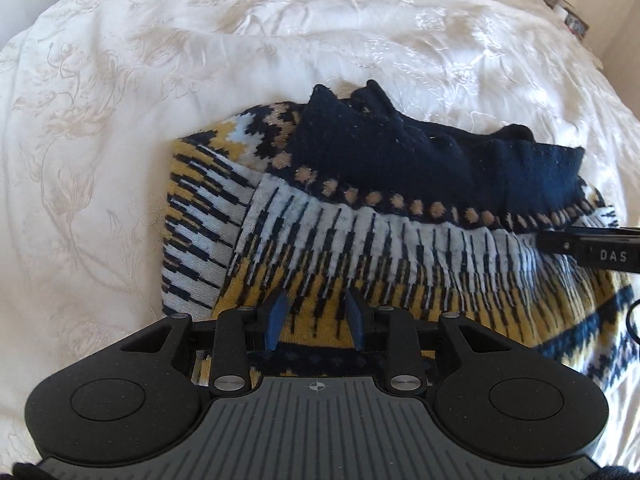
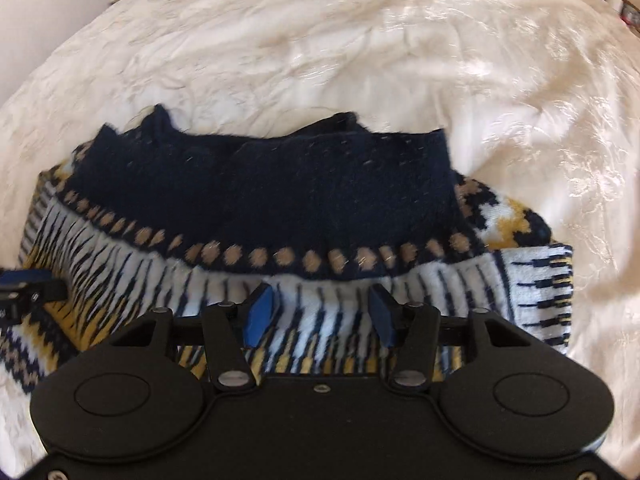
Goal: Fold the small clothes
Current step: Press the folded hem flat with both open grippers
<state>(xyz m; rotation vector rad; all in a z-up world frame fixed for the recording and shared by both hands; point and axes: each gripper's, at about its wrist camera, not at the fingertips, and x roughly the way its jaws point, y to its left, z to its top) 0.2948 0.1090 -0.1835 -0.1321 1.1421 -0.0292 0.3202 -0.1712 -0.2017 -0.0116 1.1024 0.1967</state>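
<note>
One knitted sweater (image 1: 360, 240), folded, lying mid-bed on white embroidered bedspread (image 1: 120, 120): navy ribbed band far side, row of tan dots, white, navy and mustard streaks nearer. Left gripper (image 1: 316, 320) above near hem, blue-padded jaws narrowly parted, empty. Right gripper (image 2: 320, 316) likewise over sweater, jaws wider, holding nothing.

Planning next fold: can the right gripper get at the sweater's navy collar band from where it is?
Probably yes. The right gripper is open over the white striped knit, and the navy collar band lies just ahead on the sweater, uncovered. The left gripper sits off to the side.
</note>
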